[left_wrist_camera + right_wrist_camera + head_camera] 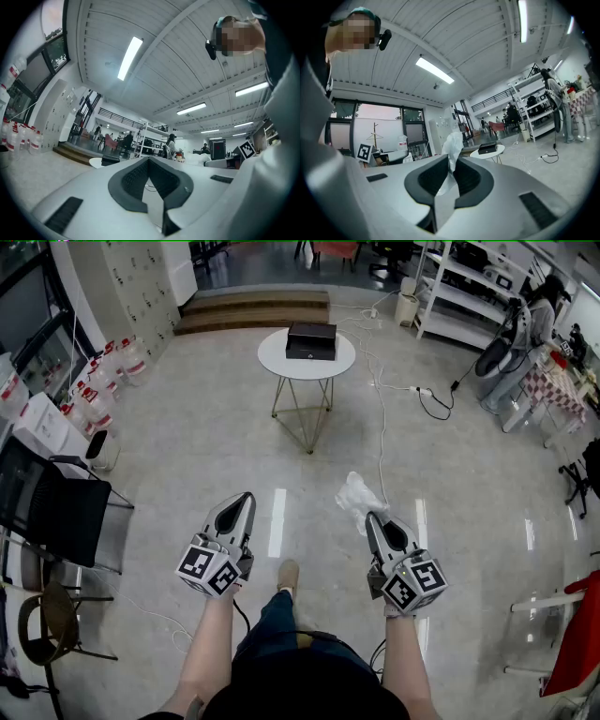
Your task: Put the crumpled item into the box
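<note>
My right gripper (371, 516) is shut on a crumpled white plastic item (358, 495), which sticks out past the jaw tips. In the right gripper view that crumpled item (451, 151) stands pinched between the dark pads (470, 176). The black box (311, 338) sits on a small round white table (281, 359) well ahead of me, also seen small as the box (487, 148) in the right gripper view. My left gripper (246, 498) is held beside the right one at the same height, jaws together with nothing between them (149, 165).
A black chair (58, 512) stands at the left with white bottles (94, 390) along the wall. Cables (379, 399) run across the floor right of the table. Metal shelves (469, 287) and a person (525, 334) are at the far right. Steps (253, 310) lie behind the table.
</note>
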Available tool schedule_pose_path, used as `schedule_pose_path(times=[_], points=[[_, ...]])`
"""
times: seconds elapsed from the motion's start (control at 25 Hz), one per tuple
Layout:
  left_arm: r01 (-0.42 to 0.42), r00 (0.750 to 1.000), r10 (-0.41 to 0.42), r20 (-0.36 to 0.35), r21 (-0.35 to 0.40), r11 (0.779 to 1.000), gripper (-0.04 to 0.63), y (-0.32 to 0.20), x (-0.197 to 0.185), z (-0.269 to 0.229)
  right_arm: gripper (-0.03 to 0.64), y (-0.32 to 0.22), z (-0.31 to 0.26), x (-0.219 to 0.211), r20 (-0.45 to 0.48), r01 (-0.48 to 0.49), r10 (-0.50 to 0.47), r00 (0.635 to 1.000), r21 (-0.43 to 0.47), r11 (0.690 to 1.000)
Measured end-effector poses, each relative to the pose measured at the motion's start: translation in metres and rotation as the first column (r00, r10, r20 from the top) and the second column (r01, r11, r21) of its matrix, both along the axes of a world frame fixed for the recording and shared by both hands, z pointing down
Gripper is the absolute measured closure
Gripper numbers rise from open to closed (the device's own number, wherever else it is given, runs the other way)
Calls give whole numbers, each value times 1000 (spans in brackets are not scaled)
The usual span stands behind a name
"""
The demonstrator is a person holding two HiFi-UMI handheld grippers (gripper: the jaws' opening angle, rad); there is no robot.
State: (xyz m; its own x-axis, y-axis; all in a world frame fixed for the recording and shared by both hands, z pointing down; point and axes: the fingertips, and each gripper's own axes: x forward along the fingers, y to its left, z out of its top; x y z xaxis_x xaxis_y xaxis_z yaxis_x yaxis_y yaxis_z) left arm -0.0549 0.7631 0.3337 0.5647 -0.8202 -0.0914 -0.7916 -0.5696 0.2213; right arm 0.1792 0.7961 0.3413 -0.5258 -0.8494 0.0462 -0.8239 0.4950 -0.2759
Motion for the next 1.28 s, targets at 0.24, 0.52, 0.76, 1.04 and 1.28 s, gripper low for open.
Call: schedule_pose_path(times=[0.24, 0.52, 0.76, 1.04, 1.28], points=[[-18, 1000, 17, 24, 6, 1000, 592, -92, -16, -1, 580, -84, -2, -14, -1, -37, 37, 999, 8, 999], [-16, 1000, 16, 19, 10, 1000, 592, -186, -36, -10, 580, -173, -13, -31, -3, -54, 54, 999, 19, 998], [-28, 999, 28, 19, 8, 1000, 592, -257, -48, -7, 580, -239, -11, -42, -10, -68, 68, 998, 15, 998], [-44, 999, 43, 19, 31, 999, 592, -336, -73, -7, 581, -310, -11, -62, 12, -92, 92, 996, 31, 995], [-31, 1000, 31, 5, 25, 999, 592, -363, -91, -5, 580, -338, -10, -76, 34, -86, 85, 996, 20, 996]])
